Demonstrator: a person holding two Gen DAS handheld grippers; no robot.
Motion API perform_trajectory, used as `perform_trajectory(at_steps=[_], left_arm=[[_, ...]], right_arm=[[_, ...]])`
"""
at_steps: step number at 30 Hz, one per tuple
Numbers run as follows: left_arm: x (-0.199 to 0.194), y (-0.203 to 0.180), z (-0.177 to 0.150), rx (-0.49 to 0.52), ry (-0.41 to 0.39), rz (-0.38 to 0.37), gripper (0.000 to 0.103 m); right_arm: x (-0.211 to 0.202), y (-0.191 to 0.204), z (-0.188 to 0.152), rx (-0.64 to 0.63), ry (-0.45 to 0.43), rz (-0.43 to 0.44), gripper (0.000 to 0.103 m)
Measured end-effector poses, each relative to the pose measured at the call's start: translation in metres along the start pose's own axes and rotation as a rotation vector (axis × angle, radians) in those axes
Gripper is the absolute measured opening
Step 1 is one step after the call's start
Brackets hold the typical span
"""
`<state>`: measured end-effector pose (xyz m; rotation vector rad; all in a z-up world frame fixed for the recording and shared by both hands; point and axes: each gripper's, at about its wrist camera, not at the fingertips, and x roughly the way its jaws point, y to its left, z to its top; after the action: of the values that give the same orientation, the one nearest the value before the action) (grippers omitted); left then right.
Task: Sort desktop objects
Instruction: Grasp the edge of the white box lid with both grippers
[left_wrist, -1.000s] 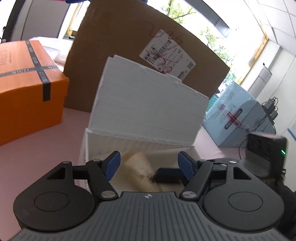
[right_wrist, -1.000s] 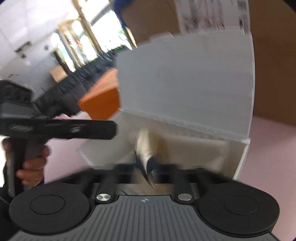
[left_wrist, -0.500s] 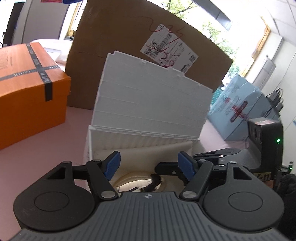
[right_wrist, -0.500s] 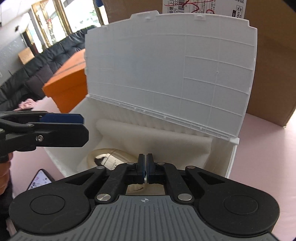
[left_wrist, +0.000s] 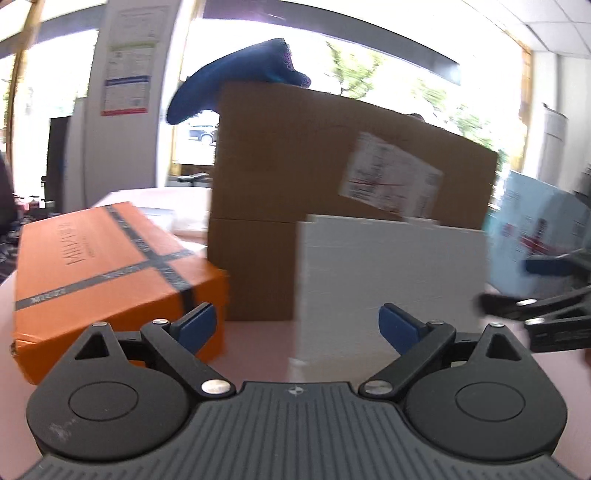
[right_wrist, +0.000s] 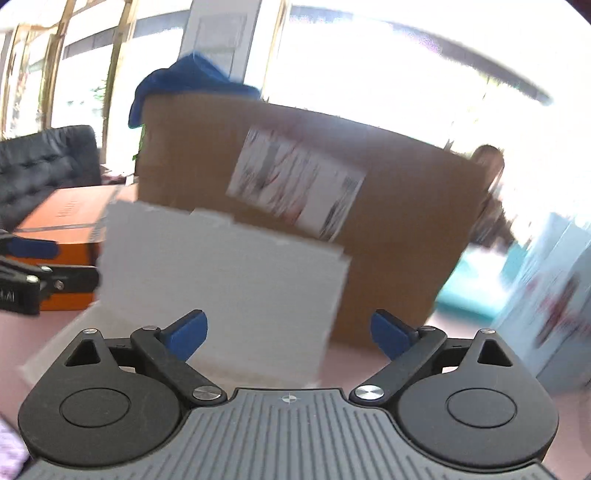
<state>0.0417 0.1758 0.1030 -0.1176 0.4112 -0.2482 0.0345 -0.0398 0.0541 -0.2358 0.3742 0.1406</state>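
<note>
White ribbed plastic box with raised lid on the pink tabletop before a brown cardboard carton, left tool and right tool both spread wide, empty.

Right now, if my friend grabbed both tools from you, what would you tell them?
Left tool: open, holding nothing.
Right tool: open, holding nothing.
The white storage box stands just ahead of both tools with its lid up, in front of the big cardboard box. The orange box sits to its left.
Done: can't tell, since the inside of the white box is hidden from here.
Left: look for anything loose on the desk and put it in.
</note>
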Motion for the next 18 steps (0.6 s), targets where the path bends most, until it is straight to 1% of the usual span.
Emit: perform_trajectory(at_steps=[2, 3, 5, 6, 7, 8, 9, 10, 11, 12, 13, 15, 17, 18], left_arm=[[0.005, 0.01, -0.004, -0.033, -0.013, -0.024, 0.094], [0.006, 0.014, -0.007, -0.044, -0.025, -0.056, 0.094], [0.008, 0.015, -0.011, -0.037, -0.043, -0.115, 0.094], [0.01, 0.016, -0.014, -0.035, -0.046, -0.145, 0.093], [0.011, 0.017, -0.016, -0.043, -0.042, -0.186, 0.087], [0.013, 0.018, -0.017, -0.052, -0.038, -0.228, 0.083], [0.015, 0.02, -0.019, -0.065, -0.033, -0.263, 0.082], [0.018, 0.023, -0.02, -0.092, -0.024, -0.275, 0.079], [0.023, 0.027, -0.021, -0.124, -0.009, -0.28, 0.077], [0.027, 0.031, -0.023, -0.152, 0.006, -0.286, 0.07], [0.031, 0.035, -0.024, -0.172, 0.02, -0.296, 0.061], [0.038, 0.041, -0.028, -0.209, 0.044, -0.315, 0.054], [0.042, 0.042, -0.031, -0.215, 0.048, -0.331, 0.053], [0.042, 0.04, -0.032, -0.203, 0.046, -0.343, 0.052]], right_arm=[[0.0, -0.007, -0.004, 0.017, -0.028, -0.033, 0.096], [0.002, -0.01, -0.006, 0.05, -0.038, -0.029, 0.096], [0.009, -0.02, -0.015, 0.139, -0.053, 0.022, 0.095], [0.012, -0.026, -0.02, 0.185, -0.057, 0.043, 0.093], [0.016, -0.032, -0.026, 0.23, -0.059, 0.053, 0.092], [0.02, -0.037, -0.032, 0.266, -0.06, 0.07, 0.089], [0.024, -0.04, -0.038, 0.292, -0.06, 0.099, 0.077], [0.028, -0.043, -0.044, 0.318, -0.06, 0.127, 0.064], [0.032, -0.044, -0.048, 0.335, -0.065, 0.156, 0.057], [0.034, -0.043, -0.05, 0.341, -0.076, 0.187, 0.048], [0.036, -0.043, -0.053, 0.34, -0.092, 0.215, 0.043], [0.037, -0.044, -0.056, 0.328, -0.123, 0.236, 0.042], [0.037, -0.046, -0.059, 0.321, -0.146, 0.248, 0.041], [0.037, -0.048, -0.06, 0.326, -0.152, 0.258, 0.04]])
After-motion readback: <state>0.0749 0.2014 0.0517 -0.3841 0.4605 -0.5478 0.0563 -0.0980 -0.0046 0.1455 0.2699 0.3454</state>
